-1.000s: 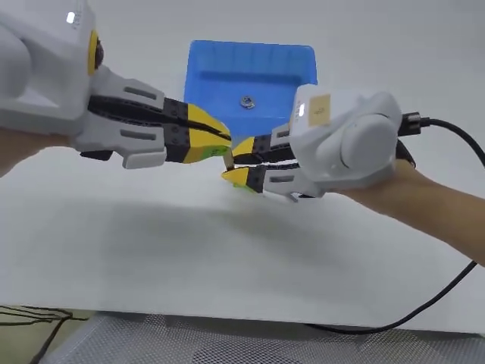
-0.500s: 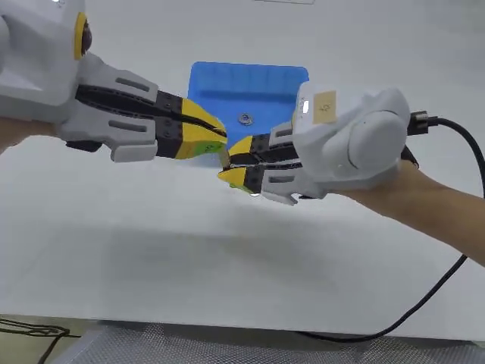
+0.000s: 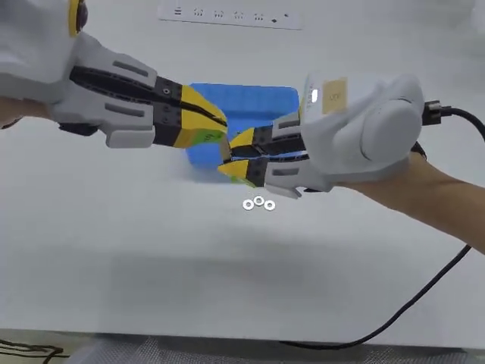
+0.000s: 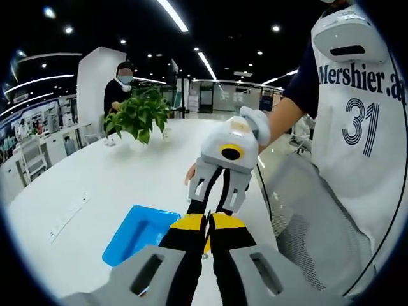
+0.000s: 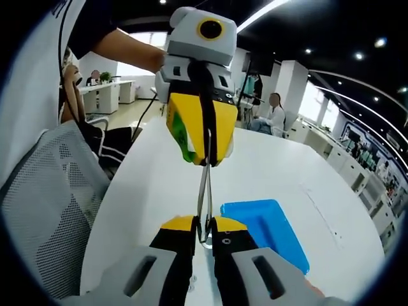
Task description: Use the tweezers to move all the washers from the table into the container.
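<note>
We count two grippers, one pair of tweezers, three washers and one blue container. In the head view the left gripper [image 3: 222, 127] reaches over the near left corner of the container [image 3: 258, 97], and the right gripper [image 3: 231, 158] meets it tip to tip over the container's near edge.

The right gripper view shows the tweezers [image 5: 204, 178] as a thin metal strip running between the two sets of yellow tips. The far end is clamped in the left gripper's closed jaws. The near end sits between the right gripper's own jaws, which are drawn narrow around it. In the left gripper view its own jaws also meet, tip against tip.

The three washers [image 3: 259, 202] lie in a tight little row on the table, just on our side of the container. They are below the right gripper's tips and apart from them. Neither the grippers nor the tweezers touch them.

The surface is a plain white table [image 3: 151, 265]. A white power strip [image 3: 227, 14] lies beyond the container, and a black cable [image 3: 424, 296] trails off to the container's right.

The room is a large open office with strip lights in a dark ceiling. We see a potted plant [image 4: 137, 115] far behind the container, a grey mesh chair [image 5: 44, 204], and people standing or seated at distant desks.
</note>
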`<state>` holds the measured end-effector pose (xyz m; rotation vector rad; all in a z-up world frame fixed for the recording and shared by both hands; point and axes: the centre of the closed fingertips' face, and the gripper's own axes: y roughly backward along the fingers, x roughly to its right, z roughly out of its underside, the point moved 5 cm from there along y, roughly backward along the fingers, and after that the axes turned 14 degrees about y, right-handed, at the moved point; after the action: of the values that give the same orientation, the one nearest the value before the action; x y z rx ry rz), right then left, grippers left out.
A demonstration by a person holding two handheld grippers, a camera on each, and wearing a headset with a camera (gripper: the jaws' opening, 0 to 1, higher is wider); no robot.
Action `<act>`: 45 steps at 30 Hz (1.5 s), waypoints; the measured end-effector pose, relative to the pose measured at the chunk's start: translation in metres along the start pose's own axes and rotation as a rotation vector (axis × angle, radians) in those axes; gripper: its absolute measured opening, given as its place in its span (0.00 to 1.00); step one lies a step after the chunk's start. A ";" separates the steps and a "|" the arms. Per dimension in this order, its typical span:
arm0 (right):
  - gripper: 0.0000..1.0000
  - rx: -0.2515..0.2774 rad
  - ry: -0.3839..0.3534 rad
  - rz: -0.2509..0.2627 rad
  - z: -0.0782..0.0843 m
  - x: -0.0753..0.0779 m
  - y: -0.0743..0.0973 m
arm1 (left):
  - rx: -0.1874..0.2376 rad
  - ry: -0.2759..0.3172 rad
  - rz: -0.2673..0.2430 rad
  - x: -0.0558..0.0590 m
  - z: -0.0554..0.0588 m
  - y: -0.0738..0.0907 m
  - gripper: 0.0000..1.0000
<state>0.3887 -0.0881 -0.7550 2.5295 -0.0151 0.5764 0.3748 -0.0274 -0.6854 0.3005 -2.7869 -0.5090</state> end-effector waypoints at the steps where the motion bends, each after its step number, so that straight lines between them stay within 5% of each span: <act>1: 0.11 0.002 0.000 0.004 0.000 0.003 0.001 | 0.002 -0.003 0.002 -0.002 -0.002 0.000 0.06; 16: 0.11 0.000 -0.001 0.051 0.015 0.047 -0.001 | -0.012 -0.052 0.009 -0.050 -0.022 -0.008 0.06; 29: 0.11 -0.026 -0.035 0.046 0.048 0.067 -0.021 | -0.020 -0.020 -0.012 -0.092 -0.006 -0.021 0.06; 45: 0.11 -0.058 -0.088 0.007 0.079 0.060 -0.043 | -0.052 0.031 -0.016 -0.112 0.023 -0.036 0.06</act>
<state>0.4803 -0.0853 -0.8122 2.4973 -0.0720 0.4605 0.4781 -0.0249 -0.7467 0.3162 -2.7390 -0.5742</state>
